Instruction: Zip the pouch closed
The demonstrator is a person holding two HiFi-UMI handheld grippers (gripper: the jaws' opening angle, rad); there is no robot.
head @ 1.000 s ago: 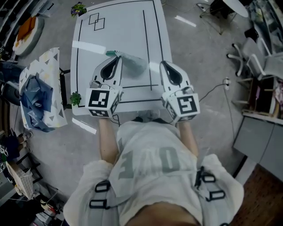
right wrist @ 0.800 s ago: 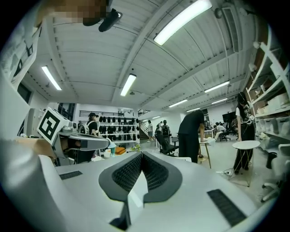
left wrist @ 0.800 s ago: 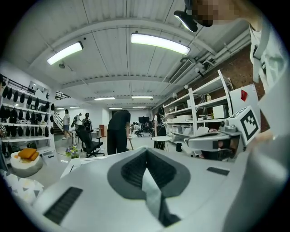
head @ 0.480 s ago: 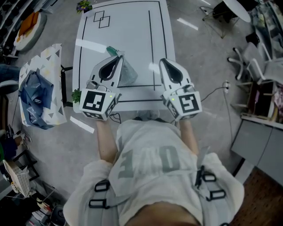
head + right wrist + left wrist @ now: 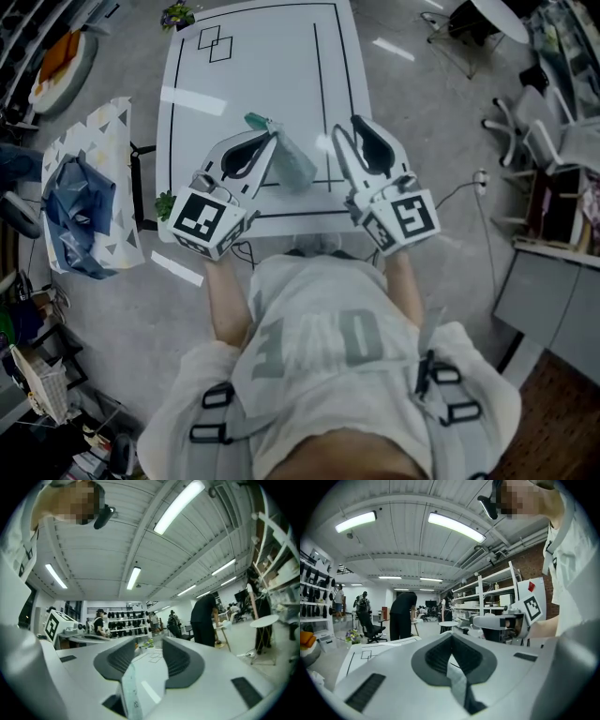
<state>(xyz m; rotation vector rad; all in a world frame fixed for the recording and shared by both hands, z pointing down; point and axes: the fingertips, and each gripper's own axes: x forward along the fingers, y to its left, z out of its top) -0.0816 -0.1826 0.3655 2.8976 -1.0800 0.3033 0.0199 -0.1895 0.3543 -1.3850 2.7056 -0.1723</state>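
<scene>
The pouch [image 5: 292, 161] is translucent grey with a green end and hangs slantwise above the white table [image 5: 244, 56]. My left gripper [image 5: 272, 139] is shut on its upper edge. In the left gripper view a grey strip of the pouch [image 5: 458, 679] is pinched between the closed jaws of that gripper [image 5: 451, 637]. My right gripper [image 5: 339, 131] stands just right of the pouch and its jaws are opening. In the right gripper view a pale edge of the pouch [image 5: 132, 691] lies loose between the parted jaws of that gripper [image 5: 149, 645], against the left one.
Black lines and two squares mark the table. Small plants sit at its far left corner [image 5: 173, 14] and near left edge [image 5: 164, 204]. A blue bag on a patterned cloth [image 5: 80, 206] lies to the left, office chairs [image 5: 525, 122] to the right. People stand in the background.
Both grippers have turned and shifted a little. The pouch has swung from beside the left gripper into a slant between the two. The right jaws have parted.
</scene>
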